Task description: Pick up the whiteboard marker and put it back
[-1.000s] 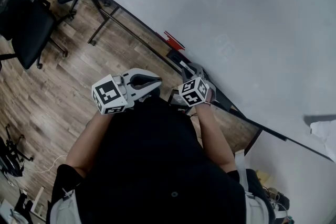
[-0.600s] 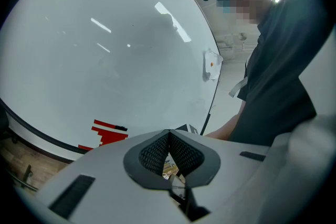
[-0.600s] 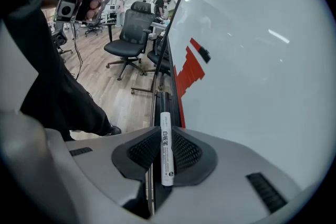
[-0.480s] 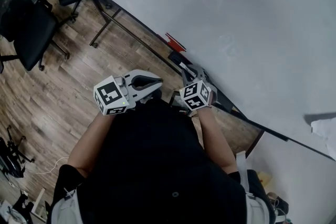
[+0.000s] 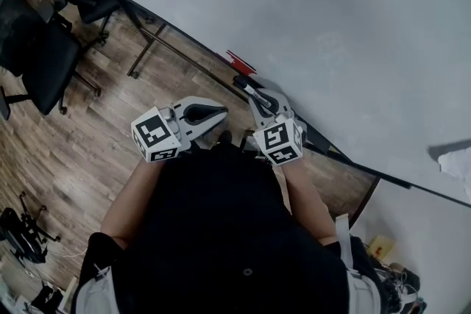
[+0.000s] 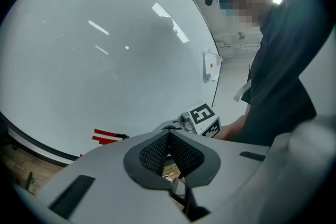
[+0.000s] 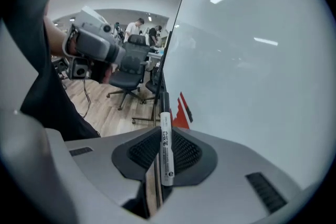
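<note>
The whiteboard marker [image 7: 166,150] looks light, stiff and smooth-barrelled. It would likely pivot if pinched at an end, so the right gripper [image 7: 166,160] being clamped along its white barrel, dark cap end sticking out past the jaws, seems sound. In the head view that gripper is held up near the whiteboard [image 5: 331,26] with the marker pointing toward 10 o'clock, while the left gripper [image 5: 219,112] hangs at its 9 o'clock, jaws together on nothing.

Right gripper [image 7: 164,157] clamps whiteboard marker [image 7: 166,149], seemingly capped.
</note>
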`<state>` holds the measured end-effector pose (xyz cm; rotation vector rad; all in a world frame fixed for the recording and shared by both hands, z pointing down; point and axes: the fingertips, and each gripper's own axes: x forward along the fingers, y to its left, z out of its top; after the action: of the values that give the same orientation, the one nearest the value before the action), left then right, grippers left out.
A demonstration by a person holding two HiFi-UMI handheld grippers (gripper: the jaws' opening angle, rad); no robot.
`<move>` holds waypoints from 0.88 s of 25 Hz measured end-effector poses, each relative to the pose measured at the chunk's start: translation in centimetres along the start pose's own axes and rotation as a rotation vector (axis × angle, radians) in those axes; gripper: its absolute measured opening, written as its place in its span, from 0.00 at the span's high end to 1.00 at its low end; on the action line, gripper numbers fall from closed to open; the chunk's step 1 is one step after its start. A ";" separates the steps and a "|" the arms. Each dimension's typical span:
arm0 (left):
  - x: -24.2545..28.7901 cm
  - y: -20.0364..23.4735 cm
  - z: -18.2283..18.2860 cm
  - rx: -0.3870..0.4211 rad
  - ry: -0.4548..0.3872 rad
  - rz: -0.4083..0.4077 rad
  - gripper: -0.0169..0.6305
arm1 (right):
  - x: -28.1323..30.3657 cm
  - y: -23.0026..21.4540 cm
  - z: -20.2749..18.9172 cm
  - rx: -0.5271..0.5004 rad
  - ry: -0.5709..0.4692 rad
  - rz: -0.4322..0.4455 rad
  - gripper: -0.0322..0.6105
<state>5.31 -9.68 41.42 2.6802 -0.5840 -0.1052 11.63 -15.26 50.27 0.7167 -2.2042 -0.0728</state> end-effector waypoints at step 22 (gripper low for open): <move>2.8 -2.3 5.3 0.124 0.011 -0.135 0.95 | -16.5 -0.9 12.8 0.298 -0.717 0.187 0.84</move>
<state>7.95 -10.83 35.70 2.8377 -0.4178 -0.0949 11.45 -9.74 30.11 0.7103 -3.0054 0.1157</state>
